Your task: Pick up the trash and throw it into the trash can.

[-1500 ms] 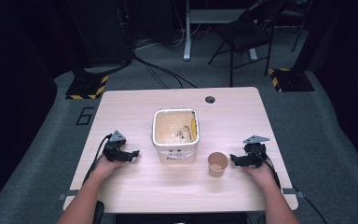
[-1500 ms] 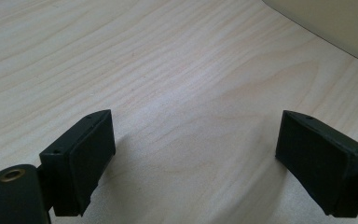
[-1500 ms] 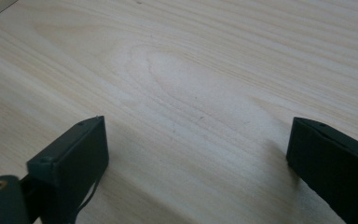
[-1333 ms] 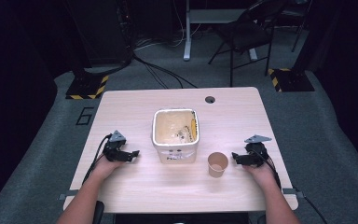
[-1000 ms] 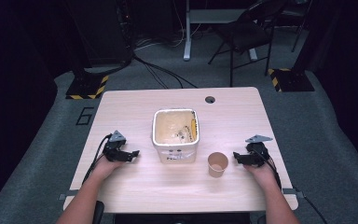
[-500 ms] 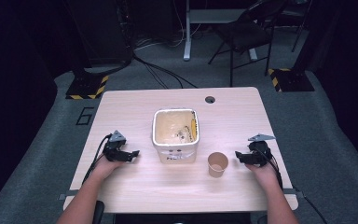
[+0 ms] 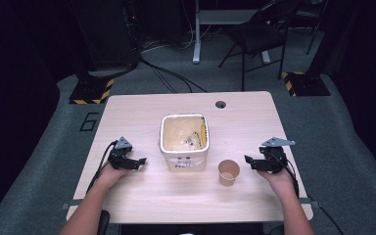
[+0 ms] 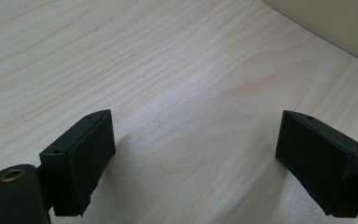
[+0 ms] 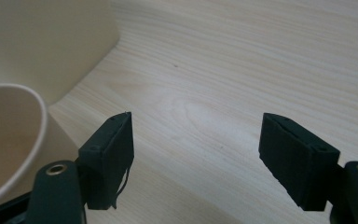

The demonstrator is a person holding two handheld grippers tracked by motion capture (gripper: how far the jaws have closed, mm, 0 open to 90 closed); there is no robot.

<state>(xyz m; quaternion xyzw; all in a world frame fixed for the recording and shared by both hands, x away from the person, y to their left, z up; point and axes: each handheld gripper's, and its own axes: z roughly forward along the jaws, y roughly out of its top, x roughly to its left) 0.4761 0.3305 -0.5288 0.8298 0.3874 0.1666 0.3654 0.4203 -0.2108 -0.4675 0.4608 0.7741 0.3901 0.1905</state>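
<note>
On the light wood table (image 7: 142,117): one square cream tub (image 7: 184,142), open-topped, standing at centre. One small paper cup (image 7: 228,172), upright, just off the tub's front right corner. My left gripper (image 7: 138,161), low at the tub's left, jaws spread wide over bare wood. My right gripper (image 7: 250,162), near the cup's right side and apart from it, jaws likewise wide, holding nothing.

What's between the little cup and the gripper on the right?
Nothing. In the high view, bare table lies between the cup and the right hand-held gripper, whose jaws stand open, pointing toward the cup.
</note>
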